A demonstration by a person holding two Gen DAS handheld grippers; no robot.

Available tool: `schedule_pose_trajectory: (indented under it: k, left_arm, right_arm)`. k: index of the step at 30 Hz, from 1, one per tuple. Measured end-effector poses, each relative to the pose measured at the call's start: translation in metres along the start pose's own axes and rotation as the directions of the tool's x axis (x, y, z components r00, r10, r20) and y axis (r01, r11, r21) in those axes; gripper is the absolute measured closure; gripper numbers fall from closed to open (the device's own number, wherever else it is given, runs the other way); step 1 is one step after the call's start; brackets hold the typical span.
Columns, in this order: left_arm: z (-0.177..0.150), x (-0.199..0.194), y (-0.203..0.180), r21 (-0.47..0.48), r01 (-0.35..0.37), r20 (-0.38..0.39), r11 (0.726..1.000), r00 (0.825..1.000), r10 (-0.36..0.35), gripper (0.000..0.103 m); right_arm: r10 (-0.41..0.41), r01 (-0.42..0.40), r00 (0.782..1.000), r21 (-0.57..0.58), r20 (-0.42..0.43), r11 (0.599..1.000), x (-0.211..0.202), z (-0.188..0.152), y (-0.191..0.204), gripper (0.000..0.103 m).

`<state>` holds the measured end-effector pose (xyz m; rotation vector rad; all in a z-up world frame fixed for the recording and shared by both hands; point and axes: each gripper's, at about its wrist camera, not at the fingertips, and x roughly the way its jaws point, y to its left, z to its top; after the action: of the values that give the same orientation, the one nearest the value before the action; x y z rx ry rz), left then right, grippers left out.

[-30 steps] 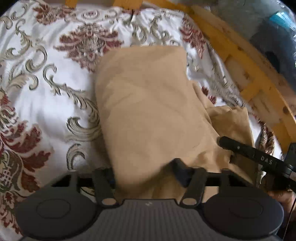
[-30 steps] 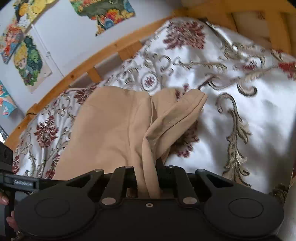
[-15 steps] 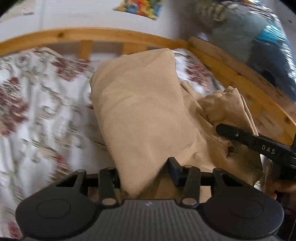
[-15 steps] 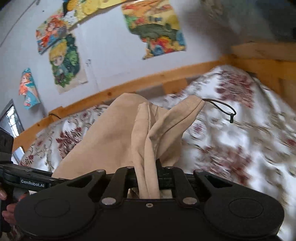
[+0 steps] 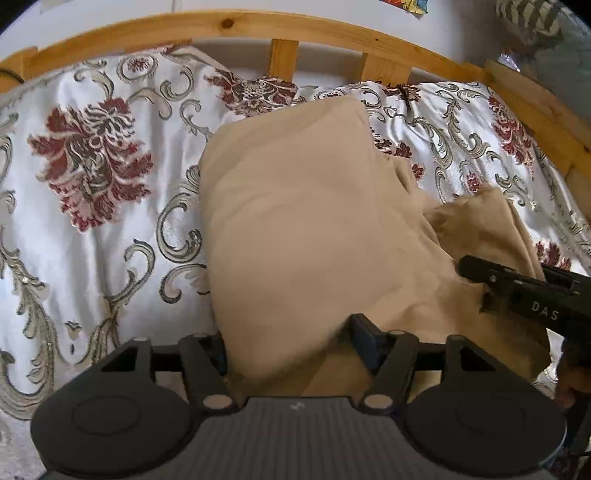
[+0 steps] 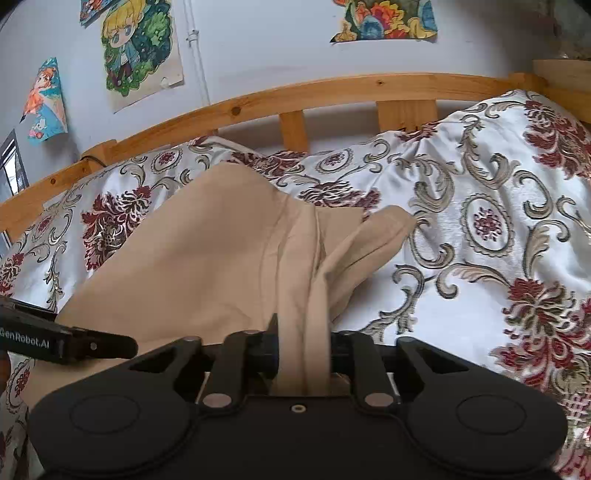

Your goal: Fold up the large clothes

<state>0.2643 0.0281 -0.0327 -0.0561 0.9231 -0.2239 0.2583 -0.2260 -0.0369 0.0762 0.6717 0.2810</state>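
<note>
Both grippers have swung the tan garment (image 5: 303, 229) toward the headboard (image 5: 236, 26) over the bedspread (image 5: 92, 221). Left gripper (image 5: 291, 347) and right gripper (image 6: 301, 350) jaws just widening, cloth between them — lower both ends together, edges aligned, before letting go.

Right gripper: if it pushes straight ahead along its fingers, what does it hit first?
The tan garment already bunched between the right gripper jaws, which have just been opening. Beyond it, probably the patterned bedspread, though depth is unclear.

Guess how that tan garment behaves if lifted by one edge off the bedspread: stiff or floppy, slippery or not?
Likely floppy: the tan garment sags and bunches into folds between the right gripper fingers. Probably light, as a thin pinched strip carries it. The bedspread looks satiny, so it may slide when pushed.
</note>
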Motion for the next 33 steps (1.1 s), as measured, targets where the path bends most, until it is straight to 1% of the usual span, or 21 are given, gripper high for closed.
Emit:
schedule_pose_trajectory:
  k: [2, 3, 4, 6, 8, 9, 10, 11, 12, 14, 17, 18, 19, 22, 24, 29, 33]
  left_arm:
    - [-0.003, -0.007, -0.004, -0.005, -0.033, 0.007, 0.999, 0.999, 0.033, 0.02]
    - [-0.005, -0.012, -0.005, -0.009, -0.061, 0.018, 0.998, 0.998, 0.061, 0.011]
    - [-0.008, -0.02, -0.008, -0.015, -0.091, 0.036, 0.996, 0.995, 0.092, 0.007]
    - [-0.015, -0.035, -0.013, -0.019, -0.125, 0.072, 0.992, 0.989, 0.126, 0.003]
    - [-0.024, -0.052, -0.019, -0.027, -0.153, 0.106, 0.988, 0.982, 0.155, 0.001]
    - [-0.03, -0.061, -0.022, -0.028, -0.163, 0.123, 0.986, 0.979, 0.165, 0.001]
    - [-0.038, -0.072, -0.026, -0.022, -0.17, 0.141, 0.985, 0.975, 0.171, 0.001]
    - [-0.044, -0.081, -0.03, -0.014, -0.175, 0.155, 0.984, 0.972, 0.175, 0.001]
    - [-0.051, -0.09, -0.034, -0.006, -0.182, 0.17, 0.983, 0.969, 0.18, 0.001]
    - [-0.066, -0.111, -0.042, 0.007, -0.198, 0.203, 0.98, 0.96, 0.193, 0.001]
    - [-0.086, -0.141, -0.052, 0.0, -0.211, 0.253, 0.978, 0.946, 0.204, 0.001]
    - [-0.091, -0.148, -0.055, -0.005, -0.207, 0.259, 0.978, 0.945, 0.202, 0.001]
    - [-0.096, -0.156, -0.057, -0.013, -0.199, 0.265, 0.98, 0.944, 0.195, 0.001]
    - [-0.111, -0.176, -0.059, -0.049, -0.175, 0.276, 0.983, 0.944, 0.182, 0.001]
    - [-0.121, -0.186, -0.06, -0.052, -0.163, 0.281, 0.985, 0.944, 0.171, 0.001]
    - [-0.15, -0.203, -0.054, -0.055, -0.181, 0.286, 0.982, 0.939, 0.189, 0.001]
    - [-0.163, -0.206, -0.045, -0.094, -0.189, 0.27, 0.978, 0.94, 0.208, 0.001]
  right_arm:
    - [-0.01, 0.01, 1.0, 0.012, -0.009, 1.0, -0.003, -0.001, -0.003, 0.068]
    - [-0.013, 0.013, 1.0, 0.019, -0.009, 1.0, -0.007, -0.003, -0.006, 0.065]
    - [-0.02, 0.02, 1.0, 0.017, -0.007, 1.0, -0.013, -0.007, -0.007, 0.062]
    - [-0.047, 0.047, 0.999, 0.001, 0.009, 0.999, -0.025, -0.01, -0.007, 0.049]
    - [-0.059, 0.059, 0.998, -0.009, 0.022, 0.998, -0.041, -0.013, -0.007, 0.04]
    - [-0.056, 0.056, 0.998, -0.01, 0.032, 0.998, -0.051, -0.014, -0.007, 0.032]
    - [-0.056, 0.057, 0.997, -0.011, 0.047, 0.998, -0.062, -0.016, -0.006, 0.026]
    - [-0.057, 0.059, 0.996, -0.02, 0.075, 0.998, -0.077, -0.019, -0.003, 0.017]
    - [-0.055, 0.058, 0.994, -0.031, 0.095, 0.998, -0.089, -0.021, 0.0, 0.013]
    - [-0.056, 0.064, 0.99, -0.06, 0.129, 0.996, -0.113, -0.024, 0.008, 0.009]
    - [-0.054, 0.069, 0.983, -0.079, 0.177, 0.995, -0.149, -0.028, 0.02, 0.004]
    - [-0.052, 0.068, 0.981, -0.079, 0.186, 0.995, -0.159, -0.03, 0.024, 0.001]
    - [-0.053, 0.07, 0.979, -0.08, 0.199, 0.994, -0.171, -0.033, 0.028, 0.001]
    - [-0.062, 0.079, 0.974, -0.071, 0.216, 0.994, -0.2, -0.041, 0.039, 0.001]
    - [-0.08, 0.094, 0.97, -0.053, 0.231, 0.994, -0.218, -0.049, 0.043, 0.001]
    - [-0.117, 0.121, 0.96, -0.002, 0.255, 0.993, -0.256, -0.072, 0.05, 0.001]
    - [-0.128, 0.129, 0.963, 0.012, 0.235, 0.992, -0.267, -0.085, 0.055, 0.001]
